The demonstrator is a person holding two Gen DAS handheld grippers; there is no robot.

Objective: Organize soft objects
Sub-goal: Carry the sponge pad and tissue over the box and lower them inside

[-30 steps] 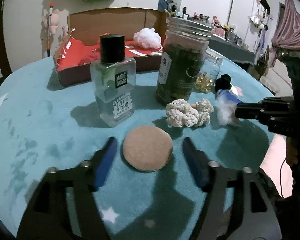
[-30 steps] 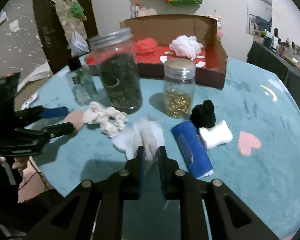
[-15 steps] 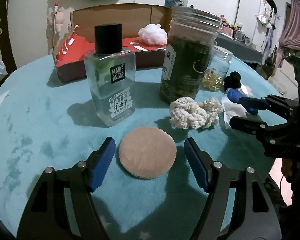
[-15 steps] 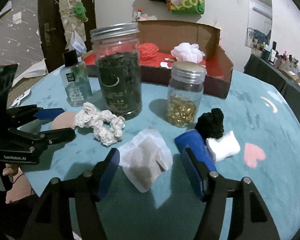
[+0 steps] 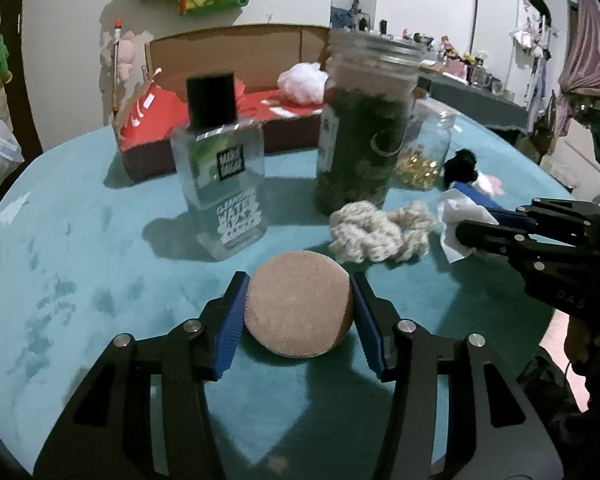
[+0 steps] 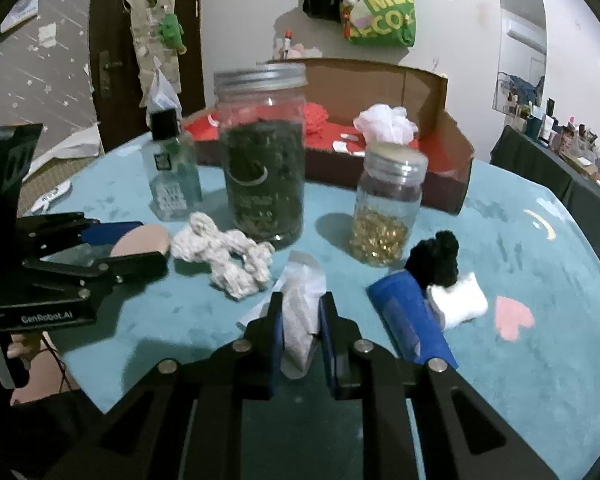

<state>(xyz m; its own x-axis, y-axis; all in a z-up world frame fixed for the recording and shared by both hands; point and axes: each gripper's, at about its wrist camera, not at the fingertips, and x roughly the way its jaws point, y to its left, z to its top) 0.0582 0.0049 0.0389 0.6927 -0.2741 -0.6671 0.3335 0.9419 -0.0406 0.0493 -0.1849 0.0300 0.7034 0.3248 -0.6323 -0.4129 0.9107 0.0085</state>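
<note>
Teal cloth: a velvety covering is lying over the round table [image 5: 80,240], with every loose item sitting on it.
Left gripper [image 5: 298,312]: its blue pads are pressing both edges of the round beige puff [image 5: 298,304], so it is gripping the puff low over the cloth, near the table's front edge.
Right gripper [image 6: 302,330]: its jaws are closing narrowly on the white pouch [image 6: 300,312], which is bunching and standing up between the pads; I judge it gripped.
Puff handling: it is looking light and spongy, likely squashing under a hard squeeze; holding it across its widest part, as now, seems soundest.
Pouch handling: thin, limp and likely slippery, so a pinch through the bunched middle is suiting it better than a corner.
Waiting soft items: a cream knitted scrunchie [image 6: 224,258] is lying between the two grippers, just before the tall jar [image 6: 262,160]; a black scrunchie [image 6: 436,256] is touching a white folded pad [image 6: 458,300] beside a blue roll [image 6: 410,320].
Likely destination: the cardboard box [image 6: 436,88] with red lining at the table's far side is already holding a white mesh pouf [image 6: 384,124].
Obstacles: the cleansing-water bottle [image 5: 224,176], the tall jar and the small jar [image 6: 388,204] are standing between the grippers and the box; lifting over them looks wise.
</note>
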